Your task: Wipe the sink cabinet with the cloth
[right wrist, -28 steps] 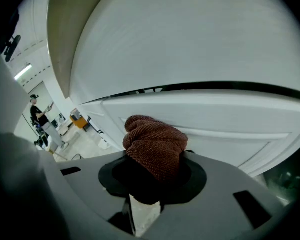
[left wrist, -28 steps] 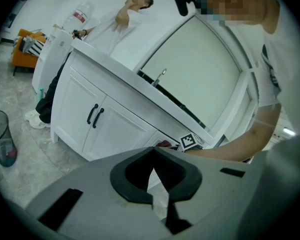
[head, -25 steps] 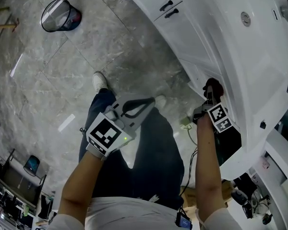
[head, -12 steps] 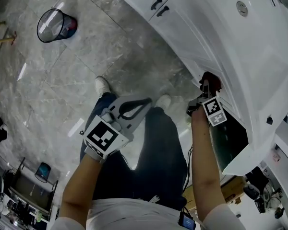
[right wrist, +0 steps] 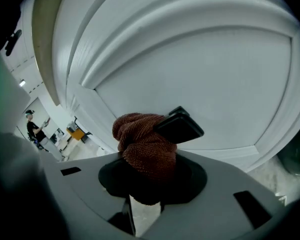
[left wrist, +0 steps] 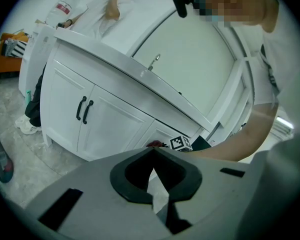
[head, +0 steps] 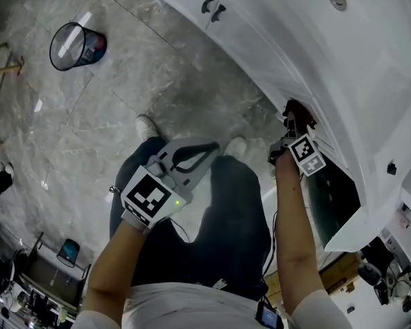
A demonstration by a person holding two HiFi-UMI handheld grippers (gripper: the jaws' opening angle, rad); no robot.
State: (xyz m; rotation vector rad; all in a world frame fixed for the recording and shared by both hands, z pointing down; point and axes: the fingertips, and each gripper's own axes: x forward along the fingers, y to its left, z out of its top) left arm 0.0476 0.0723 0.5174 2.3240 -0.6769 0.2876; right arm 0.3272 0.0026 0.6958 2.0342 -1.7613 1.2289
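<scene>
Head view: the left claw [head: 207, 151] hangs over the person's legs, well apart from the cabinet [head: 260, 43]. The right claw [head: 296, 120] holds a cloth [head: 299, 107] at its tip, against the cabinet front.

Left gripper view: jaws clenched together, nothing between them.

Right gripper view: jaws grasping the rust-red cloth, white panel just beyond it.

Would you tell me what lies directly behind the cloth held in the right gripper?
The sink cabinet's white panel lies behind the cloth clamped in the right gripper; the patch it covers is hidden.
</scene>
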